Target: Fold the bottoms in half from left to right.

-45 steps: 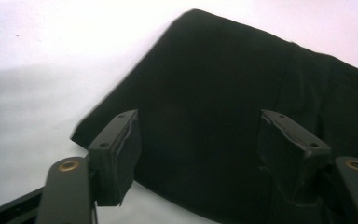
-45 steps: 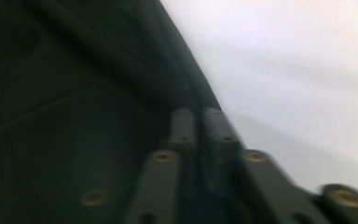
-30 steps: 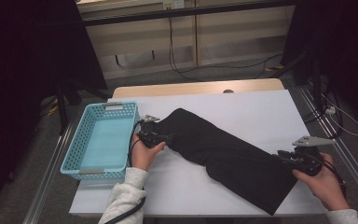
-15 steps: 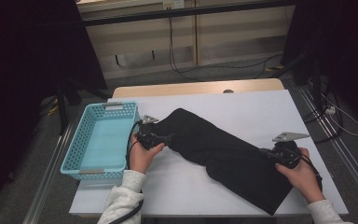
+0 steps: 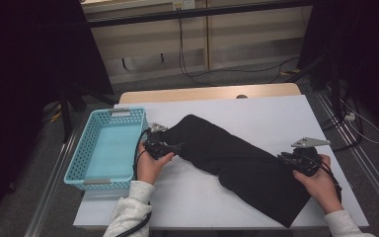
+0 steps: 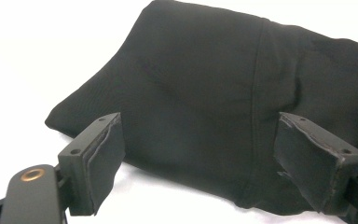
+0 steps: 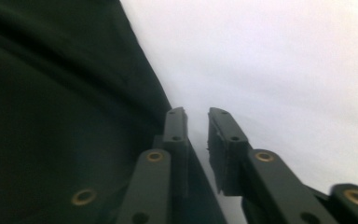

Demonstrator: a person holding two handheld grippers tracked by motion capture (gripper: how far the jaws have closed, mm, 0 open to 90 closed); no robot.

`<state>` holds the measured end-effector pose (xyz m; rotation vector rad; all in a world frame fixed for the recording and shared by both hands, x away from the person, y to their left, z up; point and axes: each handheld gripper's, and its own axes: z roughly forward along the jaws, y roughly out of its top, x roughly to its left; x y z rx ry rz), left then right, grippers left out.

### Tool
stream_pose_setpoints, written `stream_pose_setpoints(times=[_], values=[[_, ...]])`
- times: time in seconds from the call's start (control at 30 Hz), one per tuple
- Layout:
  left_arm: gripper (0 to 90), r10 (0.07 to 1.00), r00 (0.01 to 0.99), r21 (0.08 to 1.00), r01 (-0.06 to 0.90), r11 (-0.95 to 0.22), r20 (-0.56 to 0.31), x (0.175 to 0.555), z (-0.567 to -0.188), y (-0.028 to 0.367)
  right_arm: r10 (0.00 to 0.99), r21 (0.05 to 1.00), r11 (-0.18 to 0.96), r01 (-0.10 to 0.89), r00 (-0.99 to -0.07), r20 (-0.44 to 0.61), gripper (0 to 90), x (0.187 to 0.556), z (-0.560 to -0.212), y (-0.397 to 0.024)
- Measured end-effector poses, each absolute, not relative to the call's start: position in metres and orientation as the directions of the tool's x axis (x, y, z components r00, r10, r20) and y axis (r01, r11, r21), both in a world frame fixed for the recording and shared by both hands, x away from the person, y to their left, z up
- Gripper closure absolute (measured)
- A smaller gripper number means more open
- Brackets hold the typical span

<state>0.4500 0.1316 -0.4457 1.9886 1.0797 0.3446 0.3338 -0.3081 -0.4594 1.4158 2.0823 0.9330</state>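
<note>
A: Quick rundown, near to far?

B: Nearest: person's sleeves at the table's [image 5: 197,207] front edge, one gripper per hand. Right gripper [image 5: 296,162] sits at the right edge of the black garment [image 5: 237,163], towards its near end.

A: Clenched?

B: Not fully. In the right gripper view the right gripper's [image 7: 196,116] jaws stand narrow, small gap btwn them, and they've just been opening a little. Nothing visible in the gap; the garment's [image 7: 60,116] edge lies against the outer side of one jaw, white tabletop [image 7: 284,70] beyond. So it's released, not pinching cloth.

A: And the left?

B: Left gripper [image 5: 170,147] is at the garment's far-left end, just beside the basket [image 5: 79,163]. Left gripper view: left gripper's [image 6: 198,154] jaws spread wide, pads on either side of a rounded corner of the garment [image 6: 205,84], a seam running down btwn them. Pads don't press the cloth. Released too.

A: Where's the garment overall?

B: Flat on the white table, lying diagonally: one end far-left near the basket, the other near-right towards the front edge. Roughly mid-table.

A: Basket?

B: Light-blue, perforated walls, on the table's left side, partly over the edge.

A: Farther back?

B: Wooden strip along the table's far edge, then floor w/ black cables [image 5: 237,74] and pale wall panels. Dark on both sides.
</note>
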Motion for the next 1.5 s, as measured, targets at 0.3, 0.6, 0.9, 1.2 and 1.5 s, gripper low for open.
stream_pose_setpoints(times=[0.3,0.6,0.9,1.2,1.5], values=[[15.9,0.786,0.603,0.769,0.564,-0.301,-0.134,0.447,-0.442,0.130,0.874,0.774,0.274,0.571,-0.484,0.048,54.3,0.310,-0.445,-0.274],[15.2,0.783,0.607,0.766,0.566,-0.306,-0.136,0.446,-0.443,0.127,0.797,0.767,0.335,0.547,-0.599,0.079,45.6,0.303,-0.453,-0.222],[14.4,0.777,0.618,0.758,0.561,-0.331,-0.118,0.444,-0.443,0.126,0.749,0.775,0.370,0.512,-0.658,0.078,42.0,0.302,-0.452,-0.188],[13.7,0.788,0.600,0.765,0.569,-0.303,-0.135,0.440,-0.441,0.131,0.676,0.772,0.438,0.460,-0.735,0.054,44.3,0.304,-0.452,-0.155],[13.0,0.802,0.579,0.748,0.594,-0.295,-0.144,0.440,-0.447,0.131,0.681,0.733,0.509,0.451,-0.732,-0.023,81.6,0.308,-0.461,-0.155]])
